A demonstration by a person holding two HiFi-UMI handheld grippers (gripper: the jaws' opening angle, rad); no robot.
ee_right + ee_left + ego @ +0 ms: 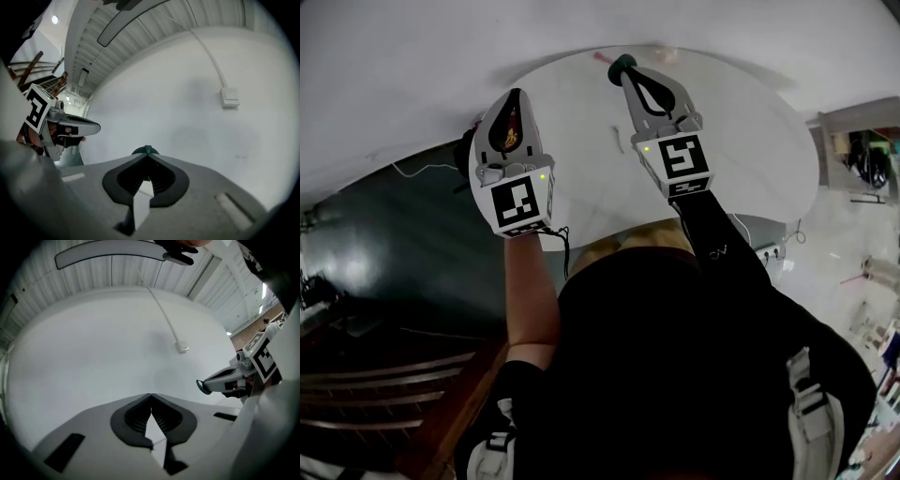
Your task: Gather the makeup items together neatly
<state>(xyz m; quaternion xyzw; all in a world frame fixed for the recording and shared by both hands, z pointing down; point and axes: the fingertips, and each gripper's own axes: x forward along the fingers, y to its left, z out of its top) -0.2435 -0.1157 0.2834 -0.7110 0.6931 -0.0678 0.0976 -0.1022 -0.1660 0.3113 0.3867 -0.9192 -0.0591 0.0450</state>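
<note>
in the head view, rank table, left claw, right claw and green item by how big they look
1. table
2. left claw and right claw: look alike, so unranked
3. green item, at the right claw's tip

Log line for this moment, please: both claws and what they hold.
left claw: shut, empty | right claw: shut on small dark green item

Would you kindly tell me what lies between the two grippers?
Nothing: in the head view, only bare white tabletop separates the left gripper and the right gripper.
</note>
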